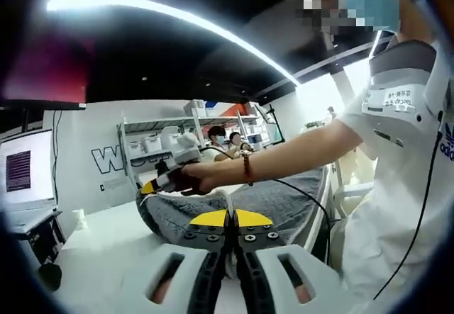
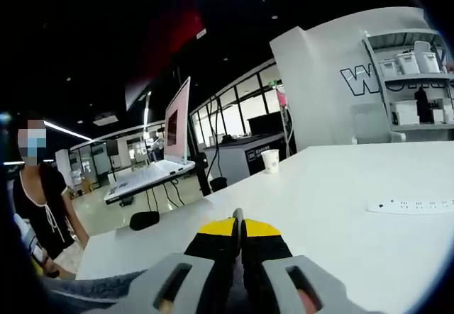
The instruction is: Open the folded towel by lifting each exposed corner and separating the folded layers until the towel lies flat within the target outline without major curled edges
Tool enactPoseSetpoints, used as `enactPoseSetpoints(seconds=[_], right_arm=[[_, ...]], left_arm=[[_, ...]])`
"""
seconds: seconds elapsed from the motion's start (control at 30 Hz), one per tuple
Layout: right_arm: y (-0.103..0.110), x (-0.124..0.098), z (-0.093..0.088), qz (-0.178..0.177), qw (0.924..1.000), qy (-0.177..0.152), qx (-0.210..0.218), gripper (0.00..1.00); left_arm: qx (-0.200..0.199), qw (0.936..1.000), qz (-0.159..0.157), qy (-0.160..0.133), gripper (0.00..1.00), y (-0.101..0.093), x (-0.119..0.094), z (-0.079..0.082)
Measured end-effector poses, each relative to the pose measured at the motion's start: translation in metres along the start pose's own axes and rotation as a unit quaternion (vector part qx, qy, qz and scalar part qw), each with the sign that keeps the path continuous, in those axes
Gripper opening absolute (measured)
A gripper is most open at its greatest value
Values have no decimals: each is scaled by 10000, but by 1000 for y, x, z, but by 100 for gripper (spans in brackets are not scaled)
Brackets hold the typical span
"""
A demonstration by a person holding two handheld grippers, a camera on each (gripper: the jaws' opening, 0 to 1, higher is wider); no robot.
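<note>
The grey towel lies bunched on the white table. My left gripper has its yellow-tipped jaws shut at the towel's near edge, with a pale strip of cloth pinched between them. Beyond it, a person's hand holds my right gripper at the towel's far left corner, where the cloth rises off the table. In the right gripper view my right gripper is shut, a thin sliver of grey showing between its tips, and the towel hangs below to the left.
A paper cup, a white power strip and an open laptop stand on the white table. A monitor is at the left, with shelves and seated people behind. The person holding the grippers stands at the right.
</note>
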State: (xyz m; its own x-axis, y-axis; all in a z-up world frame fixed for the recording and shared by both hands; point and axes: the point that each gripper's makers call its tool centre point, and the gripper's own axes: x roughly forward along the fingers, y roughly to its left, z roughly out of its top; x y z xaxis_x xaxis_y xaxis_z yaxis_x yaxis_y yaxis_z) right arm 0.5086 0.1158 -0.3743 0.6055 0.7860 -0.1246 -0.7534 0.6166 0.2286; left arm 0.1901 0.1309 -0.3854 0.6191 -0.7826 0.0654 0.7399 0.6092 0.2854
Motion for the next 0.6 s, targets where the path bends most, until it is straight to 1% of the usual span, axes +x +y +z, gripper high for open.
enactPoseSetpoints(seconds=[0.03, 0.13, 0.23, 0.3, 0.4, 0.5, 0.6], right_arm=[[0, 0, -2, 1, 10000, 4, 40, 0], [0, 0, -4, -2, 10000, 23, 42, 0], [0, 1, -6, -31, 10000, 44, 49, 0], [1, 1, -8, -19, 10000, 44, 77, 0], [2, 3, -8, -10, 10000, 44, 81, 0], [3, 4, -14, 8, 9998, 58, 174, 0], [3, 7, -16, 16, 9998, 66, 169, 0]], left_arm=[[53, 10000, -24, 35, 1, -1, 0, -2], [18, 10000, -39, 29, 1, 0, -2, -4], [-75, 10000, -48, 45, 1, 2, -4, -7], [-231, 9997, -22, 64, 1, 5, -8, -12], [-282, 9996, 10, 47, 1, 7, -11, -14], [-276, 9995, 23, 129, 1, 7, -11, -17], [-261, 9994, 27, 217, 1, 6, -13, -22]])
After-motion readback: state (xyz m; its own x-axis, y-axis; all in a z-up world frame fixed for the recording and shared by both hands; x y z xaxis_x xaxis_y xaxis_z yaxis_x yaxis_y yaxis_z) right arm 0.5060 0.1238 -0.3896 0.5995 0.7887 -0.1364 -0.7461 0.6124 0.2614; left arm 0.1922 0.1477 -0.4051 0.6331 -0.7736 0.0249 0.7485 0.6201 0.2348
